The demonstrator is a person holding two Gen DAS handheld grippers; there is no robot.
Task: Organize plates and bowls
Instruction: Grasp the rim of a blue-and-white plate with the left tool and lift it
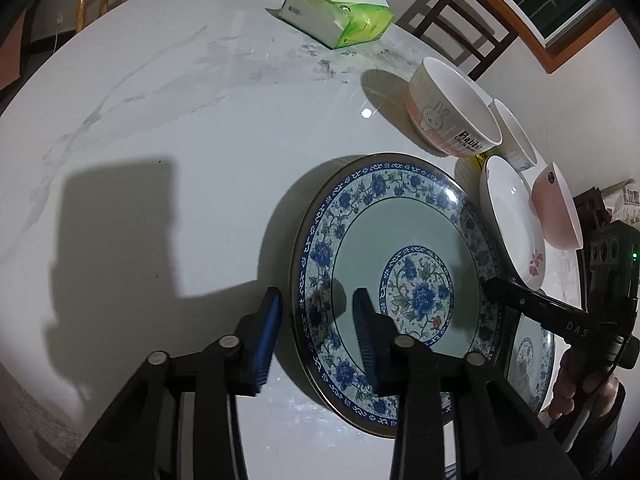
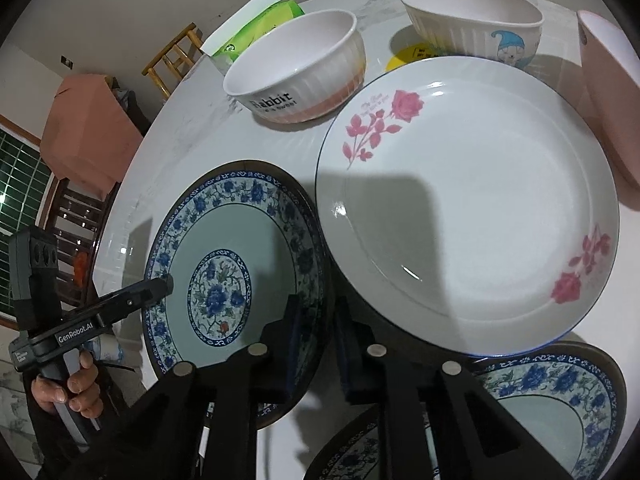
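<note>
A blue-and-white floral plate (image 1: 400, 280) lies on the marble table; it also shows in the right wrist view (image 2: 236, 264). My left gripper (image 1: 318, 316) is open, its fingers straddling the plate's near-left rim. My right gripper (image 2: 318, 320) is open, its fingers either side of the same plate's right rim, beside a white rose plate (image 2: 468, 208). A second blue floral plate (image 2: 552, 400) lies under the rose plate's near edge. A Rabbit bowl (image 2: 300, 72), a white cartoon bowl (image 2: 476, 24) and a pink bowl (image 2: 608, 92) stand behind.
A green tissue pack (image 1: 340, 16) lies at the far side of the table (image 1: 160, 120). Wooden chairs (image 1: 452, 20) stand around it. A yellow label (image 2: 412, 56) lies between the bowls.
</note>
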